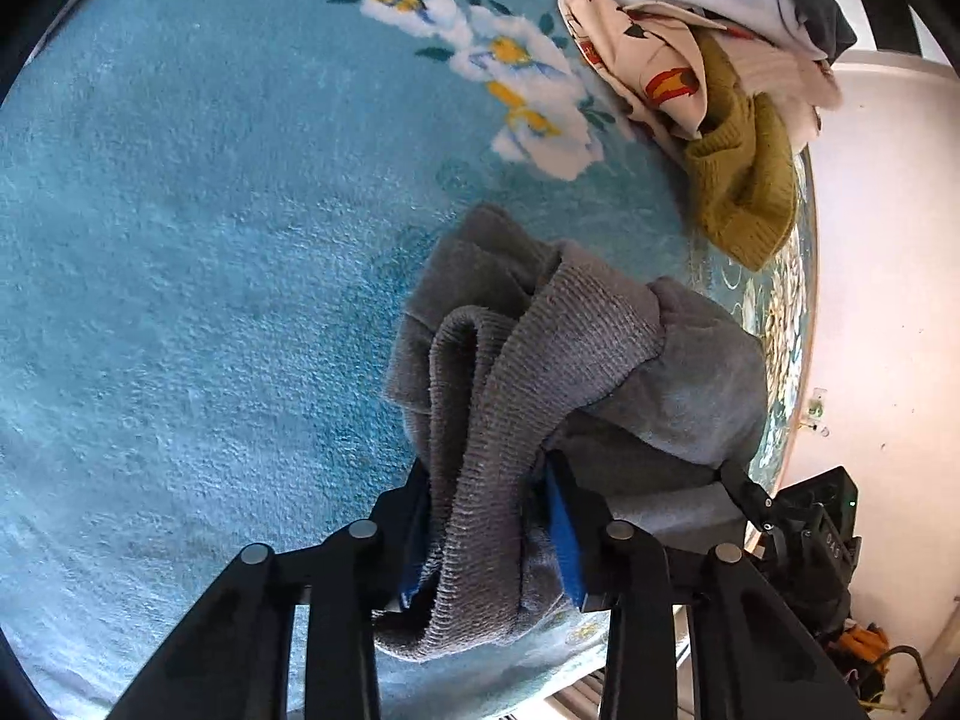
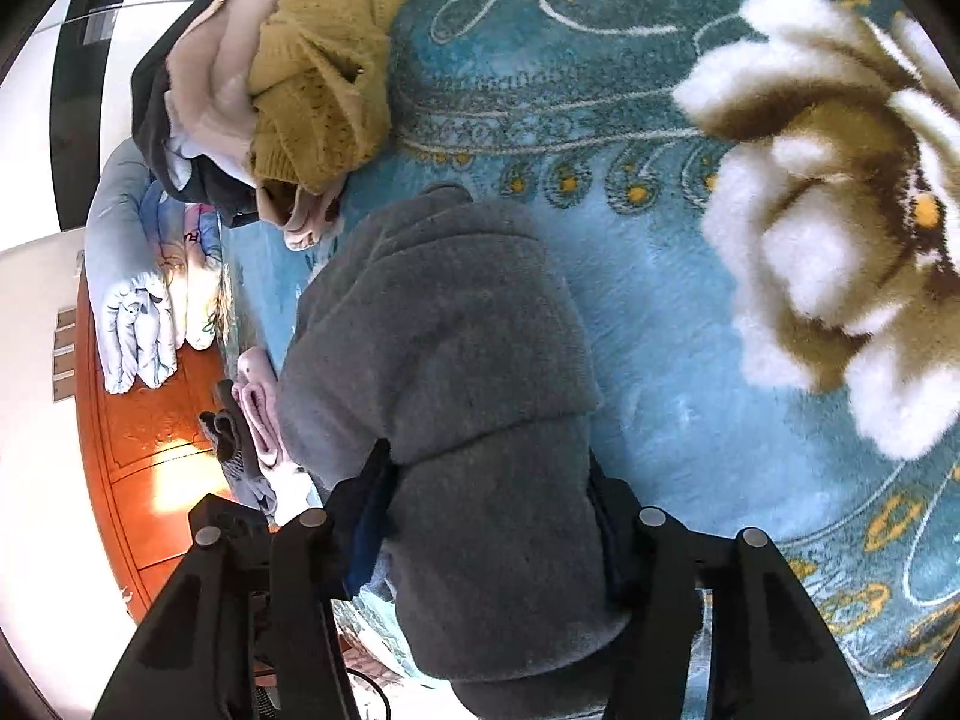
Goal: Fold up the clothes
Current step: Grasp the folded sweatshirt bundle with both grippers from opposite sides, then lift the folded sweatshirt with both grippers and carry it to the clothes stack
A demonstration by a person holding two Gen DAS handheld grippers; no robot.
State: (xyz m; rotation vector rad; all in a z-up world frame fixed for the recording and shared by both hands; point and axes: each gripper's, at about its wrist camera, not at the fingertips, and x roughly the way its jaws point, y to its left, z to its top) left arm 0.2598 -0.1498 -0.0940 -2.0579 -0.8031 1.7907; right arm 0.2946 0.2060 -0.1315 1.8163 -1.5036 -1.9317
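Note:
A grey fleece garment (image 1: 678,372) with a ribbed knit hem hangs bunched over the blue floral rug (image 1: 210,270). My left gripper (image 1: 489,510) is shut on its ribbed edge, the blue pads pressing the fabric from both sides. In the right wrist view the same grey garment (image 2: 456,330) fills the middle, and my right gripper (image 2: 492,516) is shut on a thick fold of it. The other gripper's black body (image 1: 810,528) shows at the lower right of the left wrist view.
A pile of unfolded clothes lies on the rug: a mustard knit sweater (image 1: 744,180), a cream printed piece (image 1: 642,60), light blue and dark items. Folded clothes (image 2: 144,306) rest on an orange wooden surface (image 2: 138,450) beside the rug. A white wall (image 1: 888,240) borders the rug.

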